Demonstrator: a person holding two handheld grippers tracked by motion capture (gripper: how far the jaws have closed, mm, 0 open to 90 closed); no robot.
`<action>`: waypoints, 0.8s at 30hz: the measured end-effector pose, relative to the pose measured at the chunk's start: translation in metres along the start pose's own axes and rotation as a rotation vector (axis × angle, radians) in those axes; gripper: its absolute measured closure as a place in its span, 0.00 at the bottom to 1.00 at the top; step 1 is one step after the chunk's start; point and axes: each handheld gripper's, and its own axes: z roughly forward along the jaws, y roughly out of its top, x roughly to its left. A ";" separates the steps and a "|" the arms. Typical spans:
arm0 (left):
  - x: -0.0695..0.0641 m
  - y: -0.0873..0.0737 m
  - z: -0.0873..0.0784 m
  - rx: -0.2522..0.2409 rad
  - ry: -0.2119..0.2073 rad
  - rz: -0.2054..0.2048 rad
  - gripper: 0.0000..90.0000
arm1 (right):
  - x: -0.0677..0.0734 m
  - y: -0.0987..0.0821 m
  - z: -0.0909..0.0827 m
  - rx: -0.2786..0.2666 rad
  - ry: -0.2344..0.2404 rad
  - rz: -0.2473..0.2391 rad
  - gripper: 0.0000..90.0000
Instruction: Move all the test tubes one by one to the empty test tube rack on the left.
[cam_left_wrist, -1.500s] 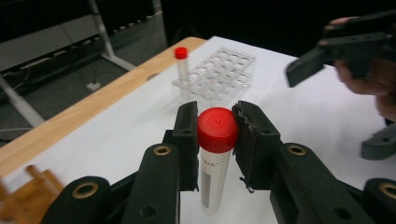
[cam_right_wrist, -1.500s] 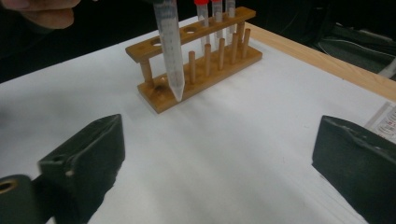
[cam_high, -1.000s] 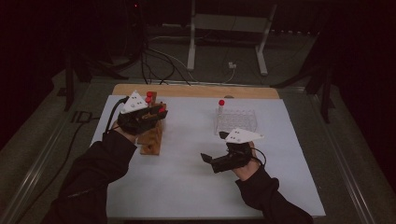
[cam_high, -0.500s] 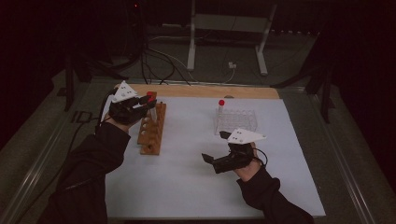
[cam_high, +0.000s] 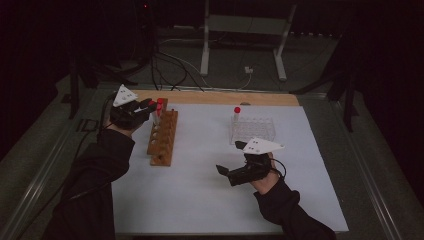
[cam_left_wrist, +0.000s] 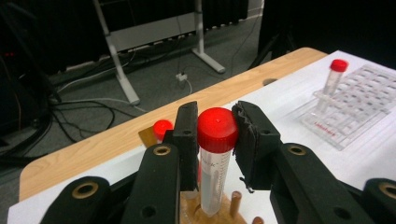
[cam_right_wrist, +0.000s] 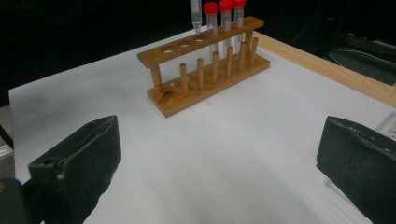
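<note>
A wooden tube rack (cam_high: 162, 140) stands on the left of the white sheet, with red-capped tubes (cam_right_wrist: 225, 21) at its far end. My left gripper (cam_high: 149, 107) is at that far end, shut on the red cap of one clear tube (cam_left_wrist: 215, 154). This tube's pointed tip sits at a hole in the rack's top bar (cam_right_wrist: 196, 28). Another red cap (cam_left_wrist: 161, 129) shows behind the left jaw. My right gripper (cam_high: 230, 159) hovers low over the sheet's middle, open, with nothing between its pads (cam_right_wrist: 84, 158).
A clear plastic rack (cam_high: 254, 131) stands at the back right of the sheet and holds one red-capped tube (cam_high: 236, 113). A wooden table edge (cam_high: 225, 97) runs behind the sheet. Cables and a metal stand (cam_high: 240, 30) lie on the floor beyond.
My left gripper has moved left and away along the wooden rack to its far end. The right gripper has stayed where it was.
</note>
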 end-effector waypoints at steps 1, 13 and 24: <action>0.001 -0.002 0.001 0.001 0.003 -0.007 0.80 | 0.000 0.000 0.000 0.000 0.000 0.001 0.00; 0.004 -0.028 0.020 0.046 0.010 -0.050 0.80 | -0.003 -0.001 -0.001 -0.003 0.004 0.007 0.00; 0.000 -0.046 0.034 0.095 0.018 -0.044 0.80 | -0.003 -0.002 -0.002 -0.001 0.004 0.008 0.00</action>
